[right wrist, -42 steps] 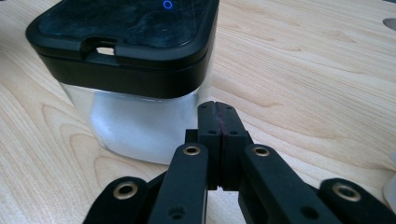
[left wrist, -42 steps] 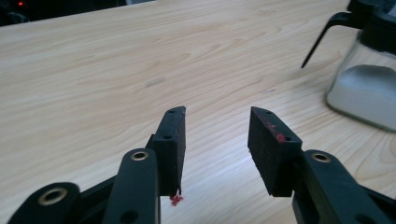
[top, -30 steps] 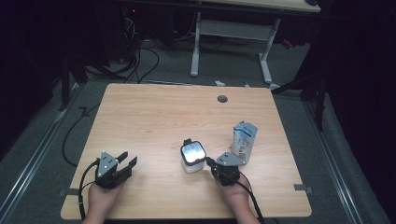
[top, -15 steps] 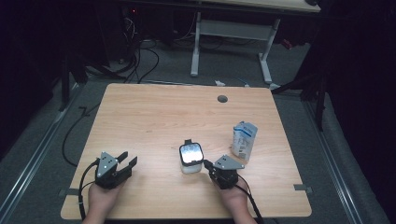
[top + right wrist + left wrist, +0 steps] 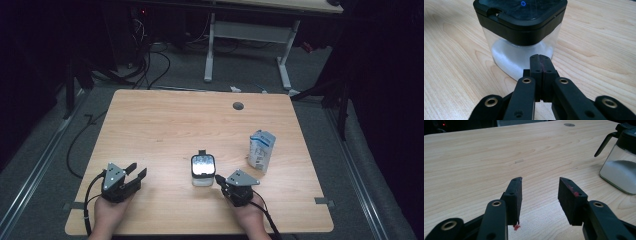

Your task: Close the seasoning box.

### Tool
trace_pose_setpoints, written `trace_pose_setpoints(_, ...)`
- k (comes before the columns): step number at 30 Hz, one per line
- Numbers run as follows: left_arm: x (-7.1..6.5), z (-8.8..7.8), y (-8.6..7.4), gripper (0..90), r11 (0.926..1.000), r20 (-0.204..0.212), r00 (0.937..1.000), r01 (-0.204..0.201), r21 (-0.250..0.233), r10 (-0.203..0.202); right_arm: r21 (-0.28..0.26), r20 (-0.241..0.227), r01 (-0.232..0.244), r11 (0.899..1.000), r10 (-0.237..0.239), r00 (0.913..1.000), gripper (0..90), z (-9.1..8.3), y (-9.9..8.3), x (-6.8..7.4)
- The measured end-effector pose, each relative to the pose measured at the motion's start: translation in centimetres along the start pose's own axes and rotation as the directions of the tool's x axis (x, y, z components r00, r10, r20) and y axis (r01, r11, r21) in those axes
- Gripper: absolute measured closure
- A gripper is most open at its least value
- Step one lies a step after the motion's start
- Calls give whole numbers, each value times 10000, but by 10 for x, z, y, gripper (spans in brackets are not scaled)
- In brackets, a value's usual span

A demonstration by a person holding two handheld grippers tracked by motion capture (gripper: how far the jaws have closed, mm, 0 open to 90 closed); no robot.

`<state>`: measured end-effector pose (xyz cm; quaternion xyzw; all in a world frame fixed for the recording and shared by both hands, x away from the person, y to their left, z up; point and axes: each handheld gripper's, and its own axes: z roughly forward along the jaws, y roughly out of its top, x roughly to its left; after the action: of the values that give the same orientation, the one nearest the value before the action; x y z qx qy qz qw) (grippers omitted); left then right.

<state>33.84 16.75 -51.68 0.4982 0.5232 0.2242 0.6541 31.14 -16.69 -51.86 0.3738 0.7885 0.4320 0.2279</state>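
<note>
A clear square jar (image 5: 203, 169) with a black lid and white powder inside stands at the table's near middle. My right gripper (image 5: 219, 179) lies just right of it, jaws shut with nothing between them. In the right gripper view the shut tips (image 5: 540, 59) point at the jar's lower wall (image 5: 521, 53), very close to it. My left gripper (image 5: 137, 173) rests near the front left, open and empty. In the left gripper view its jaws (image 5: 540, 187) stand apart over bare wood, with the jar (image 5: 620, 170) and its black handle at the far right.
A small blue-and-white carton (image 5: 261, 150) stands upright right of the jar. The wooden table (image 5: 175, 120) has a round grommet hole (image 5: 238, 105) near its far edge. Cables and another desk's legs are on the floor beyond.
The right gripper has drifted slightly left and toward the table's near edge, staying shut. The left gripper, jar and carton have not moved.
</note>
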Motion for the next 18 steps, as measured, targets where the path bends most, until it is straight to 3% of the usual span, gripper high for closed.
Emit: trace_pose_setpoints(18, 2, 0, 0, 540, 10000, -42, 10000, -19, -30, 19, 24, -147, 43, 10000, -42, 9999, 893, -2, -2, 4)
